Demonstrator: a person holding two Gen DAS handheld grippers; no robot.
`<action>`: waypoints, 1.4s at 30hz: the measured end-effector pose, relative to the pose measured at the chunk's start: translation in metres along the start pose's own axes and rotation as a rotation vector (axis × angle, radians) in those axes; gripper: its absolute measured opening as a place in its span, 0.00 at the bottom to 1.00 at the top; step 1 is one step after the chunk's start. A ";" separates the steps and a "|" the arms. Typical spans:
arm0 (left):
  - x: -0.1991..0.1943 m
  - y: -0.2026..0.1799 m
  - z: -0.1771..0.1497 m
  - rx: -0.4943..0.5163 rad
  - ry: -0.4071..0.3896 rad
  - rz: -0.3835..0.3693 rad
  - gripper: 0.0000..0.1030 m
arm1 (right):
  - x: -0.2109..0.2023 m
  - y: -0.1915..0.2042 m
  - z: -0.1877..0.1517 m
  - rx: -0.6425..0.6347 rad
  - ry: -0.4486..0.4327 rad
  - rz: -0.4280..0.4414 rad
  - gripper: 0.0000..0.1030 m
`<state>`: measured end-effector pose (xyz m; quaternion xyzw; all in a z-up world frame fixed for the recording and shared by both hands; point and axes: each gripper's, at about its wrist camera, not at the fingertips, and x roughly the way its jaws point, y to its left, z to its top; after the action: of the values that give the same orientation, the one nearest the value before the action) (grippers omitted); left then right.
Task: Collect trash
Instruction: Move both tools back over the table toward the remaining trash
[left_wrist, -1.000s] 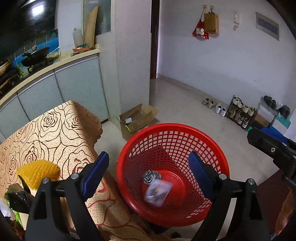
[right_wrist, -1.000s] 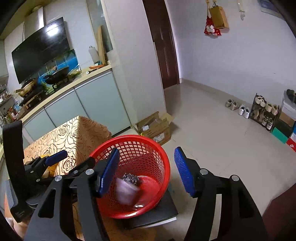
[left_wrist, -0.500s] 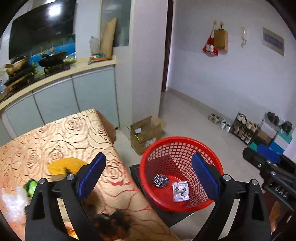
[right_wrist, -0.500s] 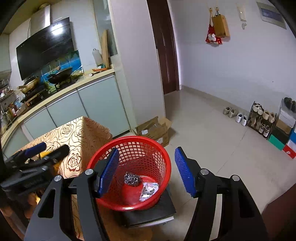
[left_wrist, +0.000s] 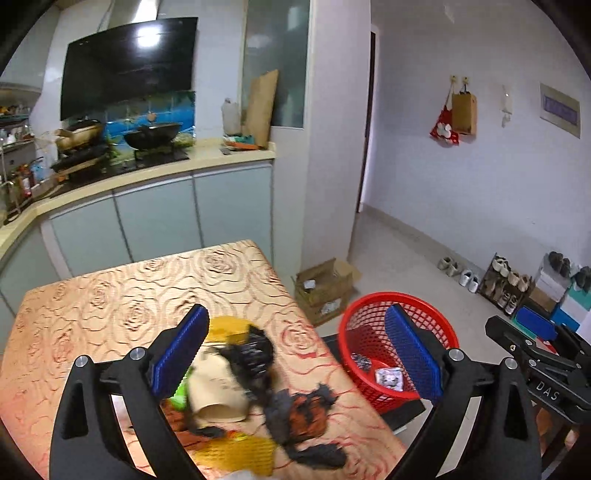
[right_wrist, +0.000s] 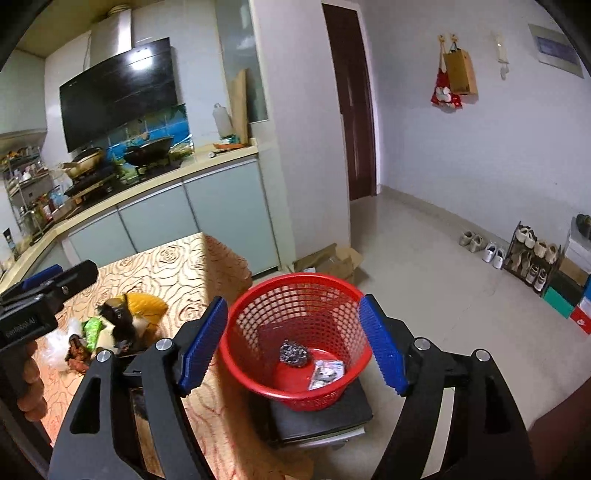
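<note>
red basket holds two things — scourer, packet.

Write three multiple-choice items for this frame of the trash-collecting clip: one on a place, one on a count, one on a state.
1. Where does the red basket stand?
A. on the tablecloth
B. on a dark low stand beside the table
C. on the kitchen counter

2. How many pieces of trash lie in the basket?
A. none
B. two
C. five

3. What is between the pads of the left claw?
A. nothing gripped
B. the paper cup
C. the basket rim

Answers: 1 B, the dark stand shows under it, off the table. 2 B, a steel scourer and a small packet. 3 A, both pads stand wide apart above the litter; the paper cup lies on the cloth.
</note>
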<state>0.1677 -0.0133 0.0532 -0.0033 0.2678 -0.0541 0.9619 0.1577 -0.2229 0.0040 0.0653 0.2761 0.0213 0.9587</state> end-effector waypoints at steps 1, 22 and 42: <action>-0.003 0.004 -0.002 0.000 -0.004 0.005 0.90 | -0.001 0.003 -0.001 -0.003 0.000 0.004 0.69; -0.053 0.086 -0.045 -0.096 -0.007 0.172 0.90 | -0.020 0.068 -0.017 -0.085 -0.002 0.111 0.69; -0.029 0.192 -0.108 -0.186 0.137 0.263 0.90 | 0.004 0.110 -0.028 -0.133 0.062 0.165 0.69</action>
<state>0.1070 0.1832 -0.0305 -0.0537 0.3347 0.0970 0.9358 0.1452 -0.1105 -0.0066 0.0232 0.2974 0.1203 0.9469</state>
